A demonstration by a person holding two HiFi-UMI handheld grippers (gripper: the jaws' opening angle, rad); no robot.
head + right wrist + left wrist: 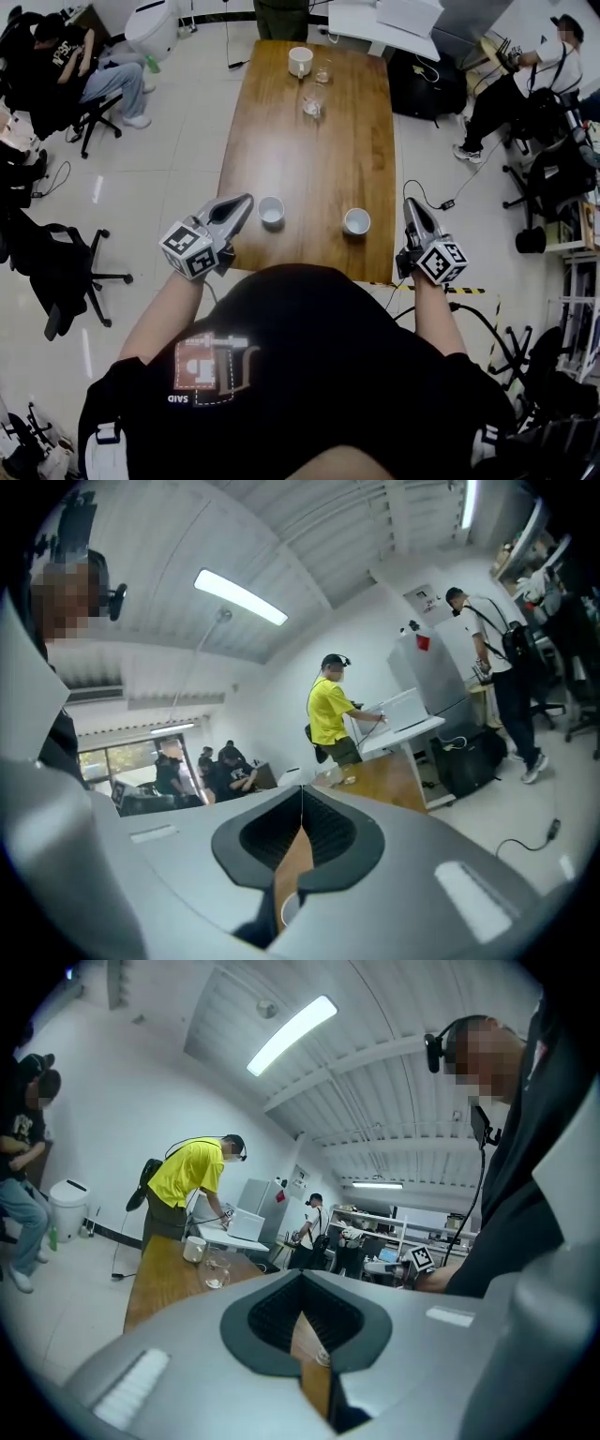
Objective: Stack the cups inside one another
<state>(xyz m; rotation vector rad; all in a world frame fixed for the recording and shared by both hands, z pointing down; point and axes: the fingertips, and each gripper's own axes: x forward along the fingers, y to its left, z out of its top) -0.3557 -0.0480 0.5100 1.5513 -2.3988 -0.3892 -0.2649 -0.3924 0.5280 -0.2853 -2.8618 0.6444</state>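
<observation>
Since the left gripper [234, 212] and right gripper [413, 214] hover clenched and empty, stacking looks unstarted. The left cup [271, 210] and right cup [356, 221] stand apart near the table [309, 159] edge. Next, one gripper must open over a rim.

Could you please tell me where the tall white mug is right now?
In the head view the tall white mug stands at the far end of the wooden table, just left of a clear glass.
</observation>
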